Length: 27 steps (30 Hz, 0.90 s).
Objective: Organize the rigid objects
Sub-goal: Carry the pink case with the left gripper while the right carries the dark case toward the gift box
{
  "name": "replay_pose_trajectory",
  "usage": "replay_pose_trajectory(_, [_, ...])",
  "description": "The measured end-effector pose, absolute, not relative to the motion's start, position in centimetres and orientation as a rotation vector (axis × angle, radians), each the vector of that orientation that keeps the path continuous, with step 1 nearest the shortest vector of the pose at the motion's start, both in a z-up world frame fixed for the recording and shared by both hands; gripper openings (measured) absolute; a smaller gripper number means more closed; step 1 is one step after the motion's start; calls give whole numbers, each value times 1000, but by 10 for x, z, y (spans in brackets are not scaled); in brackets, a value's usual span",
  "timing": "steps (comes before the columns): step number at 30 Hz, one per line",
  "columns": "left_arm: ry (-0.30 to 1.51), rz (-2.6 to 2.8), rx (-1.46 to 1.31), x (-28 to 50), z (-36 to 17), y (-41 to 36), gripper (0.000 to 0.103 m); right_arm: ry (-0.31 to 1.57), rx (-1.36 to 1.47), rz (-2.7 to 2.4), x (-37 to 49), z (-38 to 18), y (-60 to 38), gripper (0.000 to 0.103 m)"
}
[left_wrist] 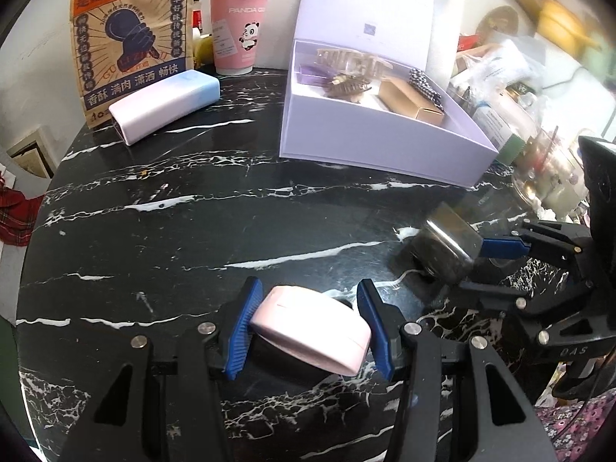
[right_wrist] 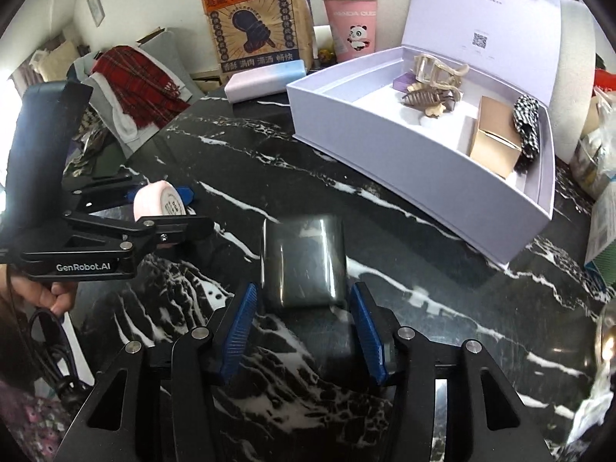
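Note:
My left gripper (left_wrist: 308, 300) is shut on a pink rounded case (left_wrist: 312, 337), held just above the black marble table (left_wrist: 173, 231); the case also shows in the right wrist view (right_wrist: 159, 204). My right gripper (right_wrist: 302, 300) is shut on a dark glossy rectangular case (right_wrist: 302, 263), which also shows in the left wrist view (left_wrist: 446, 246). An open lilac box (right_wrist: 404, 154) stands at the back right and holds a brown carton (right_wrist: 496, 140), hair clips (right_wrist: 427, 96) and a checkered item (right_wrist: 525, 127). A pink-blue oblong case (left_wrist: 165, 104) lies at the back left.
A printed paper bag (left_wrist: 131, 34) and stacked pink cups (left_wrist: 238, 27) stand at the table's far edge. Clutter of jars and packets (left_wrist: 519, 88) sits to the right of the box. A red plaid cloth (right_wrist: 134, 77) lies on a sofa beyond the table's left edge.

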<state>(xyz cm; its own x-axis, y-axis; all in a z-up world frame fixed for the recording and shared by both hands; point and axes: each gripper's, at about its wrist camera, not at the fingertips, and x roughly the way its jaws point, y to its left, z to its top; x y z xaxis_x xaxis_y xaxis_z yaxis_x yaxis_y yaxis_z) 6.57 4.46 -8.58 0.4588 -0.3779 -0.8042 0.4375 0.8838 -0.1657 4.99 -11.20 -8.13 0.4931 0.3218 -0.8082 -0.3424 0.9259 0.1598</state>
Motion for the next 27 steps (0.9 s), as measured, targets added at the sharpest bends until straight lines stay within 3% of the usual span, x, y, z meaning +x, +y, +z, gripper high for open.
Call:
replay_pose_trajectory(1, [972, -502, 69, 65, -86, 44, 51, 976, -22, 403, 51, -82, -112, 70])
replay_pose_trajectory(3, [971, -502, 72, 66, -86, 43, 51, 974, -21, 399, 56, -84, -112, 76])
replay_pose_trajectory(12, [966, -477, 72, 65, -86, 46, 51, 980, 37, 401, 72, -84, -105, 75])
replay_pose_trajectory(15, [964, -469, 73, 65, -86, 47, 51, 960, 46, 381, 70, -84, -105, 61])
replay_pose_trajectory(27, [969, -479, 77, 62, -82, 37, 51, 937, 86, 361, 57, -77, -120, 61])
